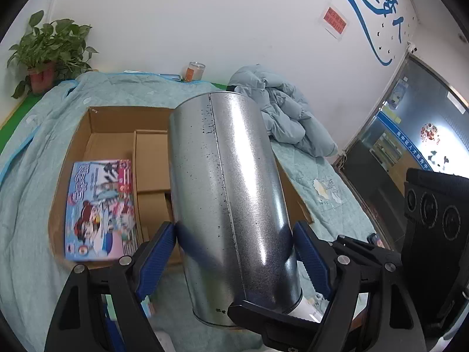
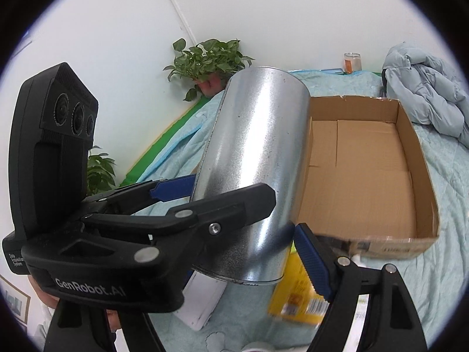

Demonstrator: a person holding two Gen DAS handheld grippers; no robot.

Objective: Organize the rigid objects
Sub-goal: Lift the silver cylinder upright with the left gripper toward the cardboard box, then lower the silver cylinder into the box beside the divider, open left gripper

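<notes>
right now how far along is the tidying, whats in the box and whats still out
Done: a colourful book and a small carton lie in the cardboard box. In hand: both grippers, left and right, clamp the metal can above the bedspread. Left: a yellow packet and a white item outside it.

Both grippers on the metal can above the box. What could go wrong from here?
1. The metal can is smooth and shiny, clamped only near its lower end by the left gripper and right gripper; it could slip or tilt.
2. The cardboard box already holds a picture book; the can may land on it.
3. The two grippers sit close together and could collide.
</notes>
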